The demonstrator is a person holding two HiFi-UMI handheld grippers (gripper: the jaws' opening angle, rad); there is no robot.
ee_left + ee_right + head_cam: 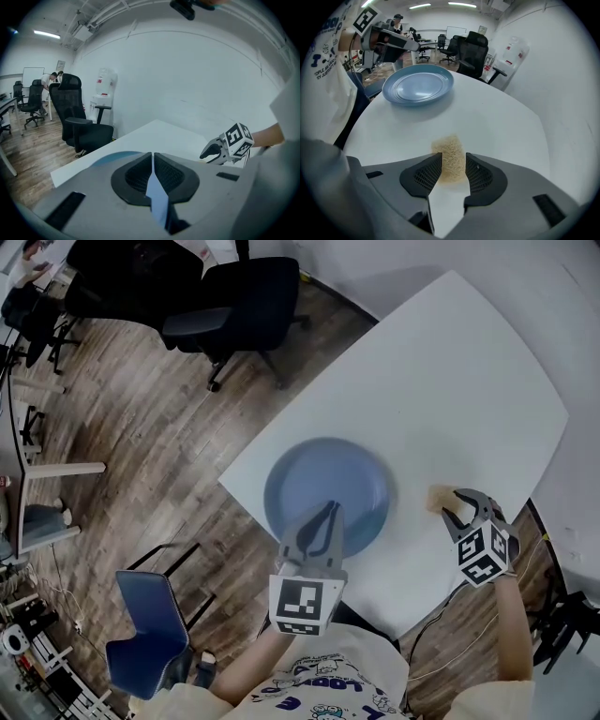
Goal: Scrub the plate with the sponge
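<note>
In the head view the right gripper (454, 502) covers most of the sponge (437, 497), leaving only a tan corner. The left gripper (330, 512) overlaps the near rim of the plate (319, 474). In the left gripper view that gripper's own body hides nearly all of the plate, so only a thin blue sliver shows above it. In the right gripper view the sponge's near end drops out of sight between the jaws, whether they touch its sides cannot be told, and the person (397, 18) far back is too small to make out.
</note>
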